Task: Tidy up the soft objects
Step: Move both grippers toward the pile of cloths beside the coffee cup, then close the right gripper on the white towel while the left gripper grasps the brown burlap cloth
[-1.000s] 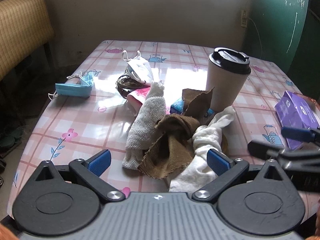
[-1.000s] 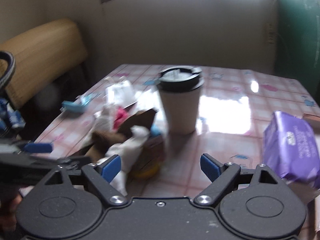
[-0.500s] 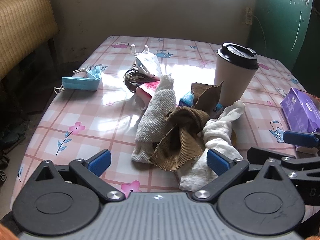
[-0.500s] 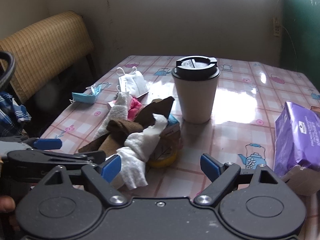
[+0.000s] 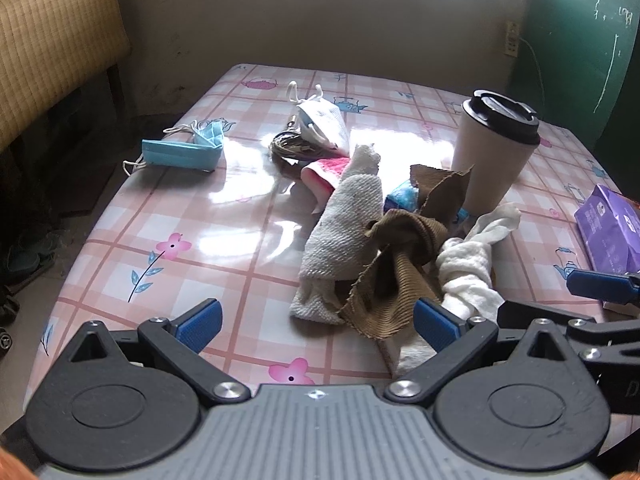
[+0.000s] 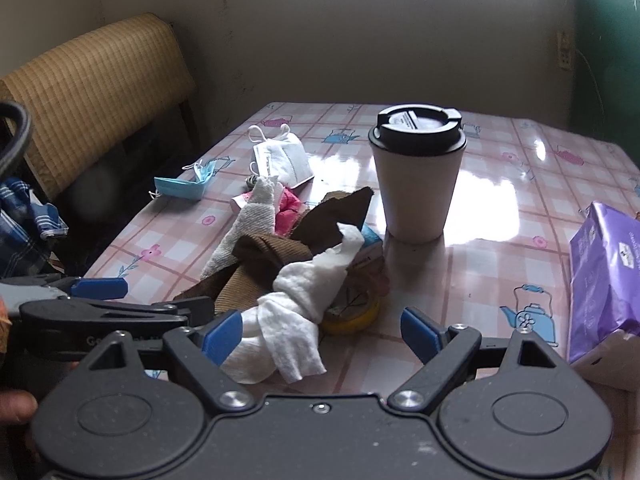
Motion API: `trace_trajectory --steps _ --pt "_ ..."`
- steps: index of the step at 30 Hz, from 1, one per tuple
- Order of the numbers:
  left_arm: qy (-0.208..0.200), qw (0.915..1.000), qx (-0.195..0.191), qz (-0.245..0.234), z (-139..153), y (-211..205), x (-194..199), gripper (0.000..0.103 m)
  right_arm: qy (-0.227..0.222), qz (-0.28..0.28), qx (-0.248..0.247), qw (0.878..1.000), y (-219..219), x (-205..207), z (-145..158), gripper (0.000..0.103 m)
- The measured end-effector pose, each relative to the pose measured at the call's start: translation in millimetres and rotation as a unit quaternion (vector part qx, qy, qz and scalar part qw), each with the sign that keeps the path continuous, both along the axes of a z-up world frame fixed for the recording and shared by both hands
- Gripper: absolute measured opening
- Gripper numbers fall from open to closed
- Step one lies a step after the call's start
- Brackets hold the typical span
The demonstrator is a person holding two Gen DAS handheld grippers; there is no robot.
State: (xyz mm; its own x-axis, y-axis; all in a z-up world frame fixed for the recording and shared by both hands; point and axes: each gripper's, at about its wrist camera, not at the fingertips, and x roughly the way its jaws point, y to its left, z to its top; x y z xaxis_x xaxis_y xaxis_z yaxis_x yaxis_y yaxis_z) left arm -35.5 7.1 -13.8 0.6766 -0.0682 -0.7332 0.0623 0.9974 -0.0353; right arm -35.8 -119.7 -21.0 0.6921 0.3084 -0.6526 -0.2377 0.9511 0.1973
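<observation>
Right now I have my left gripper and right gripper both low at the near edge of the table, jaws spread wide and gripping nothing. The rags sit just ahead in one tangle: a beige towel, a brown cloth and a white cloth, beside the cup. Two masks lie farther back.

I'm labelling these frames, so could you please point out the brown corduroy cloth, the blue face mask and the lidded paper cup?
brown corduroy cloth (image 5: pixel 400 240), left wrist view, on its bunched middle fold.
blue face mask (image 5: pixel 180 153), left wrist view, on its flat pleated panel.
lidded paper cup (image 6: pixel 416 196), right wrist view, on its pale side wall.
</observation>
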Motion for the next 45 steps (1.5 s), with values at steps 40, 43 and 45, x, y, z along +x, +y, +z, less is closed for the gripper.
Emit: trace_trajectory --steps 40,43,45 --pt "-0.048 0.9946 -0.038 -0.084 1.6 -25.6 26.8 0.103 0.001 -0.02 0.026 0.999 -35.5 12.7 -8.9 0.035" --pt "-0.052 0.9915 -0.014 -0.118 -4.7 -43.6 36.6 0.1 -0.005 -0.028 0.031 0.999 -43.8 7.3 -5.0 0.035" --pt "-0.05 0.9899 0.004 -0.132 -10.5 -51.7 41.5 0.094 -0.008 -0.031 0.036 0.999 -47.3 6.4 -3.3 0.035"
